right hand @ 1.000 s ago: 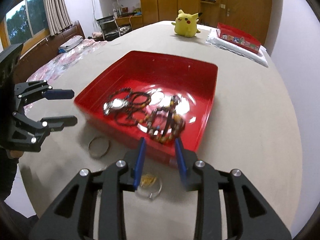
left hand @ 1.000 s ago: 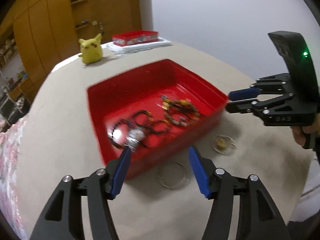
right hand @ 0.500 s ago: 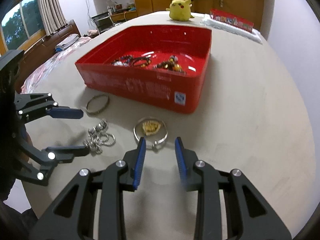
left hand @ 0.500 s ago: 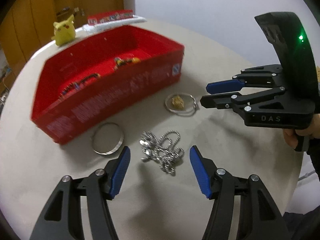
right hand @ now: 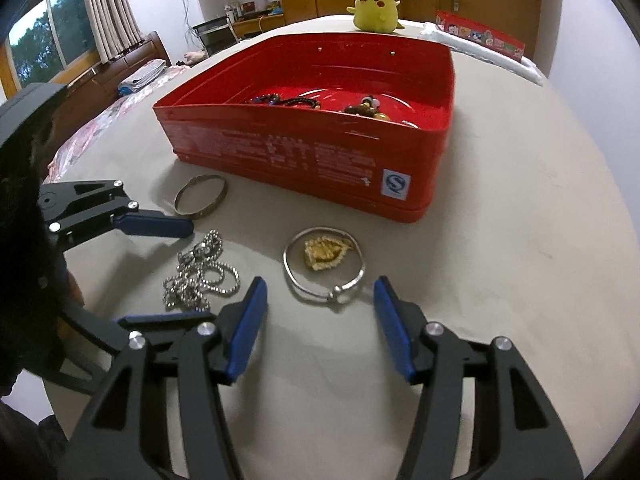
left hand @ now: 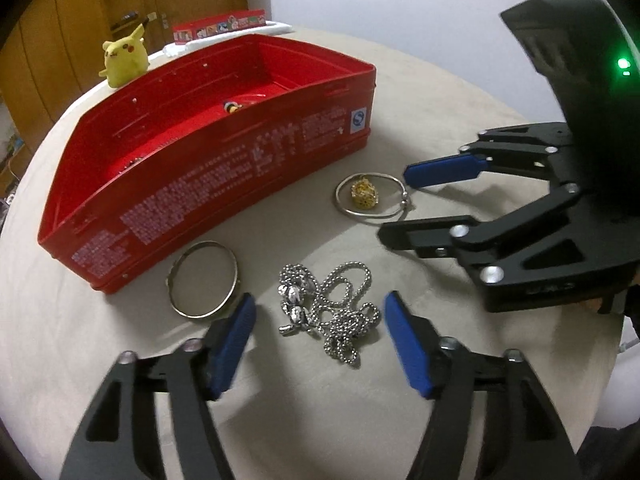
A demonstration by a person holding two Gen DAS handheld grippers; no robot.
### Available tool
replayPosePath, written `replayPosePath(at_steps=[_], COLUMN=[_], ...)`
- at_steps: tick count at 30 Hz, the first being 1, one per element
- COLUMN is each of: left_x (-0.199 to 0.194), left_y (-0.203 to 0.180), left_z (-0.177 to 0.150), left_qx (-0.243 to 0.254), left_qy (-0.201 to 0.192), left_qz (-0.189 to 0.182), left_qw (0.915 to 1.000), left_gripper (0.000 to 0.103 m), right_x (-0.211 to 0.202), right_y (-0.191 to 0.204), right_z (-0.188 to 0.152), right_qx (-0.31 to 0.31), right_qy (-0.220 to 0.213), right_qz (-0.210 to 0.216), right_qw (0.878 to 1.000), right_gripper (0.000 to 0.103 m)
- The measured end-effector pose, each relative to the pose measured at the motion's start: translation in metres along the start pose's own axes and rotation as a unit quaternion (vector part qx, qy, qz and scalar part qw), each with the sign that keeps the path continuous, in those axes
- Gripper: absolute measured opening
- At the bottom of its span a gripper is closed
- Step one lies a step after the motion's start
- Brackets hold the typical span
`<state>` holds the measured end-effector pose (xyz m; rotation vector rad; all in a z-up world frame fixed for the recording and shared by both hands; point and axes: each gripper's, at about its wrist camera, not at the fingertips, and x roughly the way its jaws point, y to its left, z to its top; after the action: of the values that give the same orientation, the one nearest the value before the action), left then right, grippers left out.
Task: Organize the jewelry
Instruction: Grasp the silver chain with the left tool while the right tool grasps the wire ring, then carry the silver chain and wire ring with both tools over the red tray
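A red box [left hand: 224, 172] [right hand: 320, 160] on the round table holds beaded bracelets [right hand: 292, 101]. In front of it lie a brass bangle [left hand: 203, 280] [right hand: 201, 194], a silver ball chain [left hand: 328, 312] [right hand: 200, 276], and a thin silver bangle [left hand: 370, 200] [right hand: 324, 264] around a gold trinket [left hand: 364, 196] [right hand: 326, 254]. My left gripper [left hand: 320, 312] is open, low over the table, with the chain between its fingers. My right gripper [right hand: 320, 298] is open, its fingers either side of the silver bangle's near edge.
A yellow plush toy [left hand: 122, 60] [right hand: 376, 8] and a flat red box on a white pad [left hand: 218, 30] [right hand: 480, 38] sit at the table's far edge. Wooden cupboards stand behind. A bed and window show at the left in the right wrist view.
Both grippers have dropped from above the red box to the table in front of it. The right gripper has opened wider; the left now straddles the chain.
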<state>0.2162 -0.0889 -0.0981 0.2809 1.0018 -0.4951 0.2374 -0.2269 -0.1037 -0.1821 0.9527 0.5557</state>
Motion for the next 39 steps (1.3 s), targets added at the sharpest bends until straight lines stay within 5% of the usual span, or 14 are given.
replayPosePath(at_steps=[3, 5, 8, 39], left_x=[-0.003, -0.004, -0.007, -0.070], left_y=[0.001, 0.004, 0.007, 0.010], left_z=[-0.001, -0.001, -0.002, -0.020], left_qx=[-0.001, -0.005, -0.012, -0.027], left_qy=[0.001, 0.001, -0.002, -0.048], left_qz=[-0.004, -0.006, -0.007, 0.004], left_qw=[1.0000, 1.0000, 0.9999, 0.9985], left_gripper=[0.037, 0.021, 0.013, 0.013], right_x=[0.004, 0.005, 0.003, -0.070], right_y=[0.001, 0.000, -0.003, 0.019], right_z=[0.002, 0.003, 0.003, -0.015], right_qx=[-0.001, -0.002, 0.004, 0.004], right_qy=[-0.002, -0.004, -0.005, -0.047], right_qz=[-0.003, -0.008, -0.004, 0.009], right_qw=[1.000, 1.000, 1.000, 0.999], right_gripper=[0.054, 0.043, 0.043, 0.043])
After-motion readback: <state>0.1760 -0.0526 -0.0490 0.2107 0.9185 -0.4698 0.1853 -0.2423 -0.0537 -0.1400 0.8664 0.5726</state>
